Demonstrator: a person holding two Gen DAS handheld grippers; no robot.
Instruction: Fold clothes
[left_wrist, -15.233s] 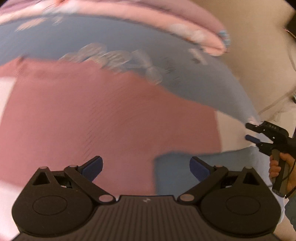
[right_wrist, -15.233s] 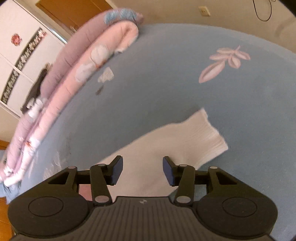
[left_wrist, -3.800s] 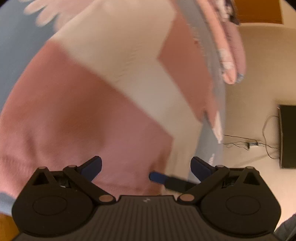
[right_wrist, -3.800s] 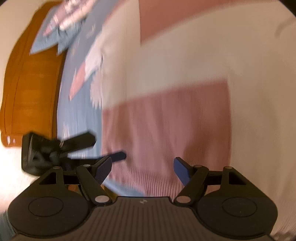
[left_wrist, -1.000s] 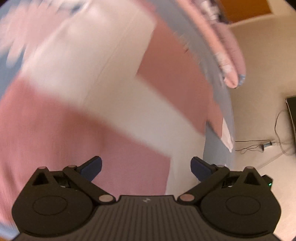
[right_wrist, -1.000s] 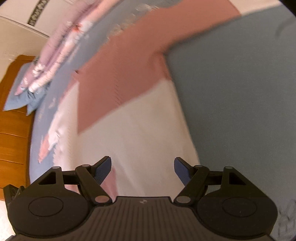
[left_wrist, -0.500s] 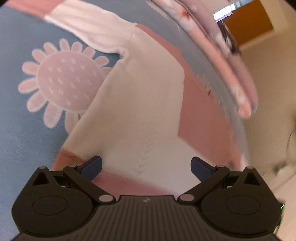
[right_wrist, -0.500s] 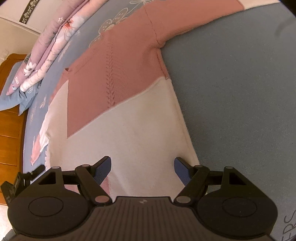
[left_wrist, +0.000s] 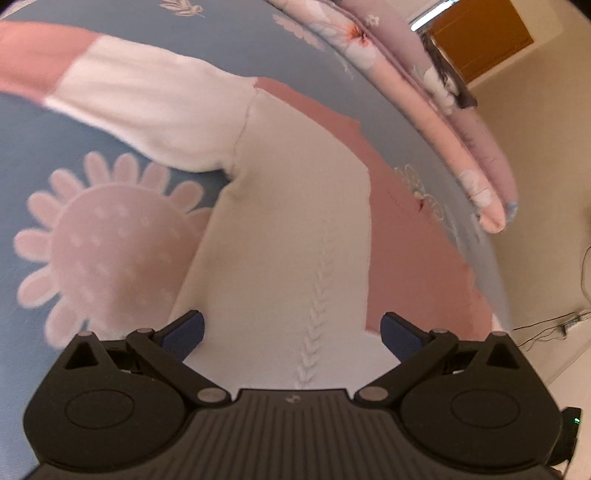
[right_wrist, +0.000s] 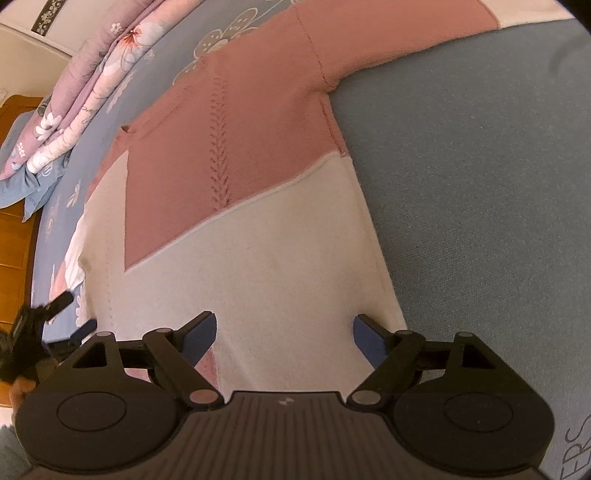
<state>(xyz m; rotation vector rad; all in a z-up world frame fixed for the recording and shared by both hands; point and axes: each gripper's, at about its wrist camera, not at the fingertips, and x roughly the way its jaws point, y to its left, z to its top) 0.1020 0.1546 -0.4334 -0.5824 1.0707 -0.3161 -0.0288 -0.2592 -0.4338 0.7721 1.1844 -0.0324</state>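
A pink and cream knitted sweater (left_wrist: 295, 229) lies flat on the blue flowered bedsheet (left_wrist: 40, 133), one cream sleeve (left_wrist: 147, 110) stretched to the left. My left gripper (left_wrist: 291, 332) hovers open over the cream body near its side edge, nothing between the fingers. In the right wrist view the same sweater (right_wrist: 258, 240) shows its pink upper part and cream lower part. My right gripper (right_wrist: 285, 338) sits over the cream part near the right side edge. Its jaws are opening and grip nothing. The left gripper (right_wrist: 74, 314) shows at the far left.
A folded pink and lilac quilt (left_wrist: 443, 122) runs along the bed's far side, also visible as the quilt (right_wrist: 85, 85) at top left. A blue pillow (right_wrist: 18, 184) and wooden headboard (right_wrist: 14, 240) are at left. Floor with cables (left_wrist: 554, 321) lies beyond the bed edge.
The left gripper has swung from the pink lower area to the cream side by the sleeve. The right gripper has stayed over the cream part, and its jaws stand a little wider.
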